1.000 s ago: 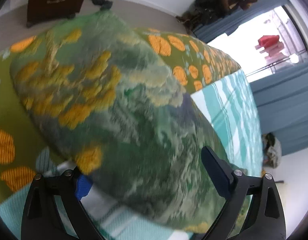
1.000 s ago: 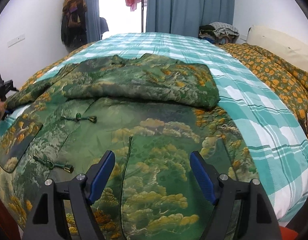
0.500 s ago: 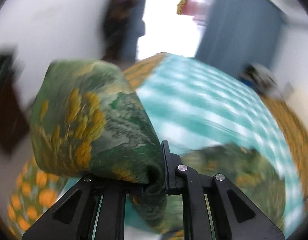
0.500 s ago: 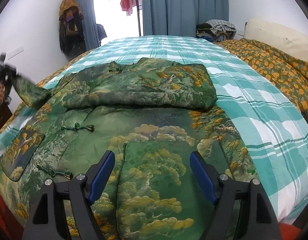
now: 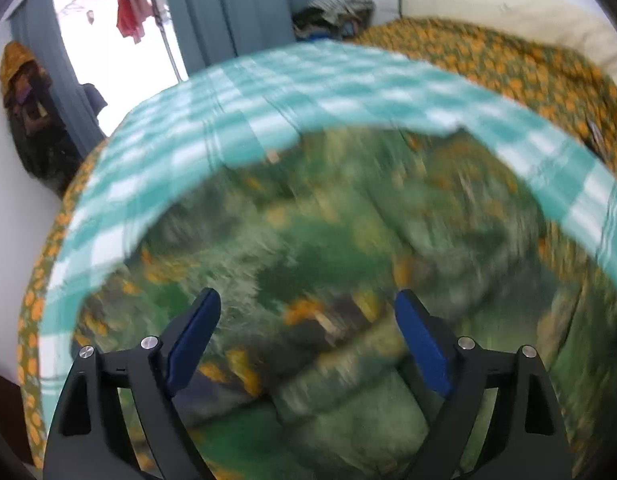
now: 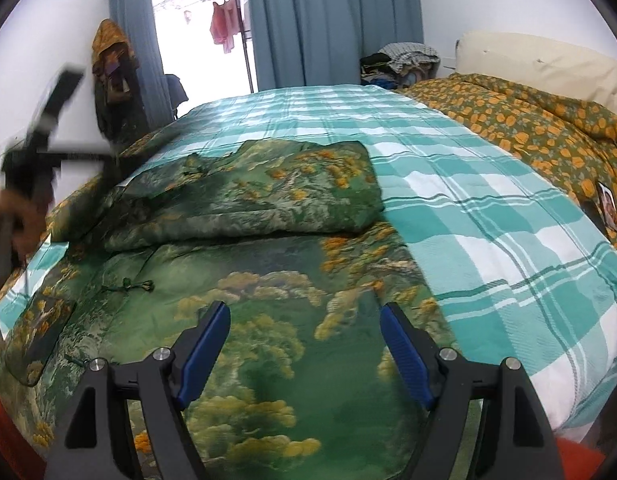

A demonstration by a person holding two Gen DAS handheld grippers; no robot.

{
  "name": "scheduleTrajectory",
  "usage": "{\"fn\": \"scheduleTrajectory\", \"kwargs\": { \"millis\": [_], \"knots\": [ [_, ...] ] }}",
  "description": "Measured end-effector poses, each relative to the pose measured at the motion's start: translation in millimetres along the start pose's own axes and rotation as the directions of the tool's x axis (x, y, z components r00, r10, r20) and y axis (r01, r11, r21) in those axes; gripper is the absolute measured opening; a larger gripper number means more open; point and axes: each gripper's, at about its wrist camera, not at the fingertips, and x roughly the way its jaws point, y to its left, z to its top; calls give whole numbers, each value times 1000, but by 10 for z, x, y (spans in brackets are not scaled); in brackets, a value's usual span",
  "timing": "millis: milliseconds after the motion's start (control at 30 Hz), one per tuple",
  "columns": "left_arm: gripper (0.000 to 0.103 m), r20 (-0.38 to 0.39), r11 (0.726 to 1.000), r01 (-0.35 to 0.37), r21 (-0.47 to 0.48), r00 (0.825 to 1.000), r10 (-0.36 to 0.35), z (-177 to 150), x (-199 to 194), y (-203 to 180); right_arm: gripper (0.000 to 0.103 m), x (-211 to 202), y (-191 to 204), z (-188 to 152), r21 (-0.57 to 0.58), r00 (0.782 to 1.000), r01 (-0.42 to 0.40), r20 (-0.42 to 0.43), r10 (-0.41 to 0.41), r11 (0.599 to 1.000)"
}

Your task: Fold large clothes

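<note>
a large green garment (image 6: 268, 288) printed with yellow-gold trees and pale clouds lies spread on a bed covered by a teal and white checked blanket (image 6: 488, 216). its far part is folded back over itself into a thick band (image 6: 260, 196) lying across the width of the garment. two dark knotted cord fastenings (image 6: 134, 286) show on its near left side.

the right gripper (image 6: 304, 344) hovers above the near end of the garment, its two blue-padded fingers (image 6: 206, 344) spread wide with nothing between them, the cloth visible below the gap.

the left gripper (image 5: 308, 340) points down at the same garment (image 5: 340, 264), which fills most of its view but is badly smeared by motion blur, so which part of the cloth lies under it cannot be told. its jaws have just been opening and now stand wide apart, and no cloth appears pinched between the blue pads (image 5: 194, 338). in the right wrist view this gripper shows as a dark blurred shape at the far left edge, held by a person's hand (image 6: 16, 216), beside the left side of the garment.

an olive quilt with orange flowers (image 6: 548, 132) lies along the right side of the bed, with a cream pillow (image 6: 548, 64) behind it. blue-grey curtains (image 6: 332, 20) frame a bright doorway where a pink garment (image 6: 222, 28) hangs outside.
</note>
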Motion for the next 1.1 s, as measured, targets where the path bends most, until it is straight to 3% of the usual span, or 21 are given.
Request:
{"fn": "scheduleTrajectory", "kwargs": {
  "millis": [67, 167, 233, 300, 400, 500, 567, 600, 667, 733, 800, 867, 967, 1100],
  "knots": [
    [90, -47, 1000, 18, -12, 999, -18, -207, -15, -13, 79, 50, -38, 64, 24, 1000, -23, -11, 23, 999],
    [90, -74, 993, 62, -105, 995, -70, -507, -190, 232, 79, 199, 1, 326, 87, 989, -144, -13, 145, 986],
    [90, -68, 984, 74, -163, 994, -86, -550, -287, 326, 79, 375, 95, 529, 118, 969, -240, -34, 246, 963],
    [91, -59, 971, 68, -228, 995, -84, -655, -347, 530, 79, 688, 303, 815, 136, 927, -357, -68, 368, 924],
    [91, -51, 949, 39, -313, 997, -58, -712, -411, 876, 79, 1190, 674, 1102, 128, 889, -423, -134, 438, 897],
    [91, -43, 929, 3, -369, 999, -20, -677, -400, 1124, 77, 1653, 980, 1199, 128, 897, -378, -195, 397, 917],
    [91, -27, 919, -15, -395, 1000, 5, -649, -406, 1279, 48, 1951, 1202, 1203, 59, 906, -345, -241, 349, 937],
    [91, -19, 914, -24, -405, 1000, 18, -625, -395, 1342, 29, 2071, 1282, 1169, 13, 910, -309, -285, 300, 951],
    [91, -23, 902, -49, -428, 999, 44, -595, -325, 1454, 31, 2200, 1271, 1101, 24, 903, -277, -336, 269, 961],
    [91, -29, 885, -56, -462, 998, 48, -591, -277, 1578, 35, 2128, 1244, 1097, 29, 906, -274, -328, 268, 961],
    [91, -18, 878, -43, -477, 999, 39, -571, -241, 1636, 46, 1884, 1281, 1168, -50, 944, -221, -262, 200, 974],
    [91, -13, 883, -42, -467, 999, 40, -518, -163, 1629, 46, 1632, 1338, 1269, -112, 965, -221, -171, 200, 969],
    [91, -35, 897, -39, -440, 999, 26, -454, 115, 1549, 46, 1583, 1548, 1364, -162, 941, -323, -160, 298, 933],
    [92, -143, 905, -67, -420, 990, 6, -602, 601, 1438, 46, 2083, 1737, 1147, -167, 899, -340, -347, 267, 926]
  ]
}}
